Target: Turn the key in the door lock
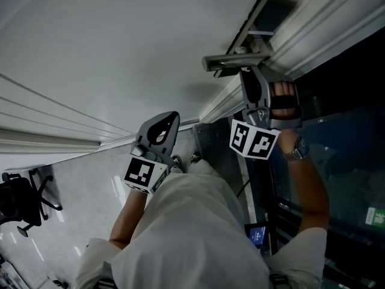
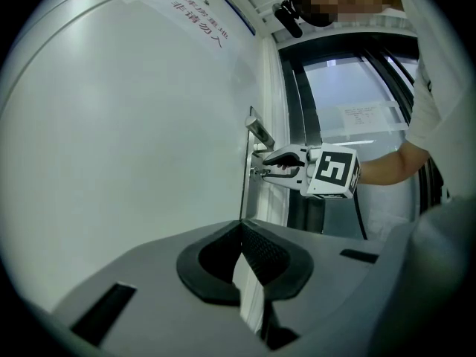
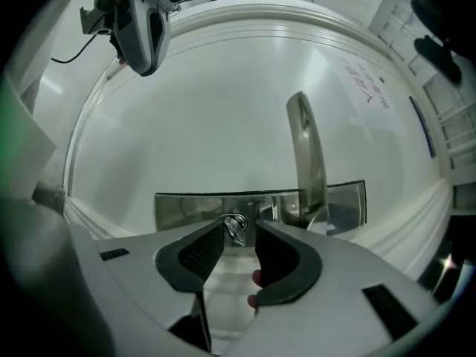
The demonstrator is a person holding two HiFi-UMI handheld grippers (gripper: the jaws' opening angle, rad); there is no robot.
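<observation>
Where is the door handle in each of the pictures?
Head view: door handle is upper right of middle, lying sideways.
Left gripper view: door handle is near the middle, small and slanted.
Right gripper view: door handle is right of middle, standing upright.
Shared landmark: the right tool, close beside the door handle in every view.

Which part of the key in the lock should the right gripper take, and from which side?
Grip the key by its flat head, the only part outside the lock plate. Come straight at the door, pads on its two broad faces; the right gripper has it between open jaws.
</observation>
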